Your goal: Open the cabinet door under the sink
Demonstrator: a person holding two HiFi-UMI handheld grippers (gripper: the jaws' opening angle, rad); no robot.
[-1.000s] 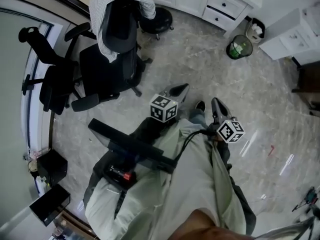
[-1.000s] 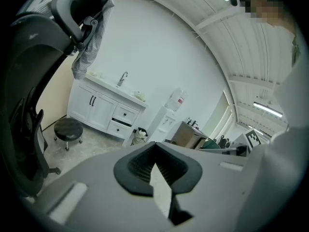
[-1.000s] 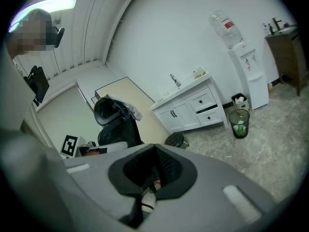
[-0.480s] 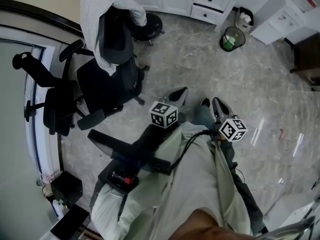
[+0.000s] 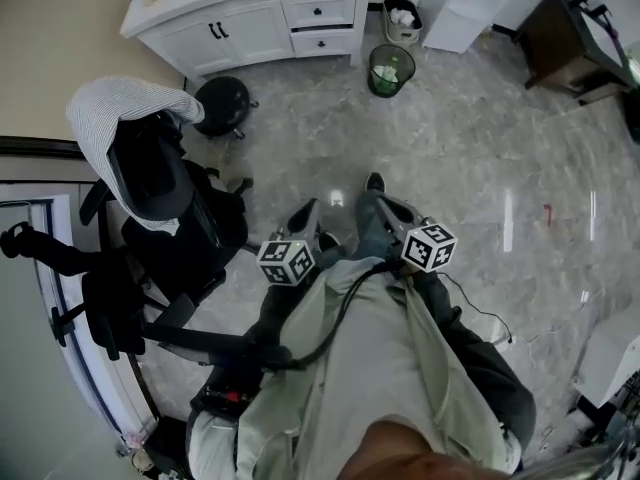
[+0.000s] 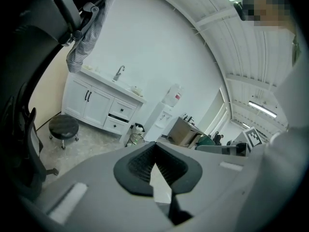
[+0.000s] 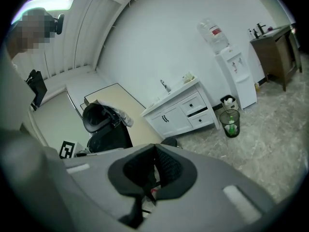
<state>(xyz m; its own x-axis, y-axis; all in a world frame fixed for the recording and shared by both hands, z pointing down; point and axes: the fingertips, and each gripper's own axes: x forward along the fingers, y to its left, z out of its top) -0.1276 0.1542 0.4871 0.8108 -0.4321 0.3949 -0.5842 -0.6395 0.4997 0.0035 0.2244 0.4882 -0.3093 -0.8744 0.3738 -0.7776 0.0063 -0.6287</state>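
Head view is showing you standing well apart from the white sink cabinet with black door handles (image 5: 245, 36), left claw (image 5: 305, 213) and right claw (image 5: 380, 208) both pressed together, empty. You're risking clipping the round black stool (image 5: 222, 103) near it, or bumping the handles with closed claws.

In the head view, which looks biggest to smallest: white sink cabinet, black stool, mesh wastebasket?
Largest: white sink cabinet, clearly.
Then black stool and mesh wastebasket: nearly alike, stool perhaps slightly bigger.

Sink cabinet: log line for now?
sink cabinet: doors closed, out of reach | left gripper: jaws shut, empty | right gripper: jaws shut, empty
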